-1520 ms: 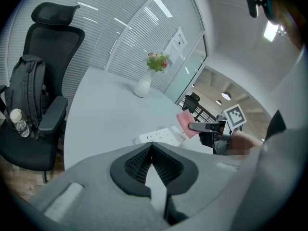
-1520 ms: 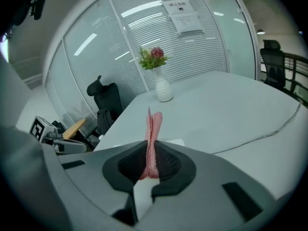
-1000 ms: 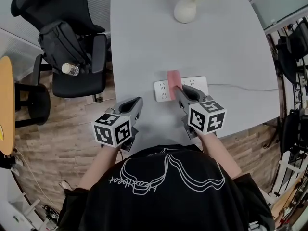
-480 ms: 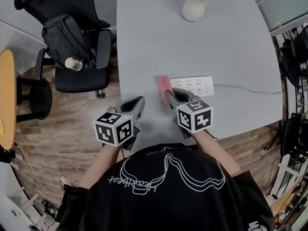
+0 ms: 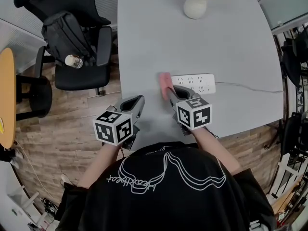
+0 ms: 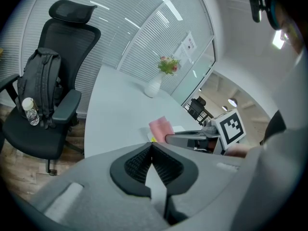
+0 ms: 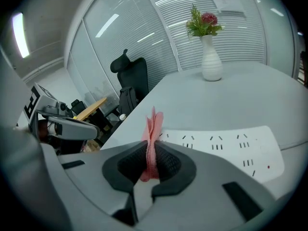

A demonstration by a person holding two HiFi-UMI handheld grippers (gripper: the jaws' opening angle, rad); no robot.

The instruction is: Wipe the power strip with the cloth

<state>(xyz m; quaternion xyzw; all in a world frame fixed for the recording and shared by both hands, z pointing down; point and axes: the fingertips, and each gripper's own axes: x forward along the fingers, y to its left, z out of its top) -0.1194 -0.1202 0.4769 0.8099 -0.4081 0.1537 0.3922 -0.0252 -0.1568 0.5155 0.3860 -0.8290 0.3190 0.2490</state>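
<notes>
Right gripper [image 7: 150, 163] pinches the pink cloth [image 7: 153, 126] upright between its jaws, right at the left end of the white strip [image 5: 195, 83] on the table [image 5: 154, 37]. Left gripper [image 6: 151, 160] hovers by the near edge, jaws pressed together, empty.

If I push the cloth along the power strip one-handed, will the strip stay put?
Likely it shifts: the power strip lies loose on the smooth table, the left gripper away from it. Its cord may resist. The cloth in the right gripper looks thin and floppy, limiting push.
</notes>
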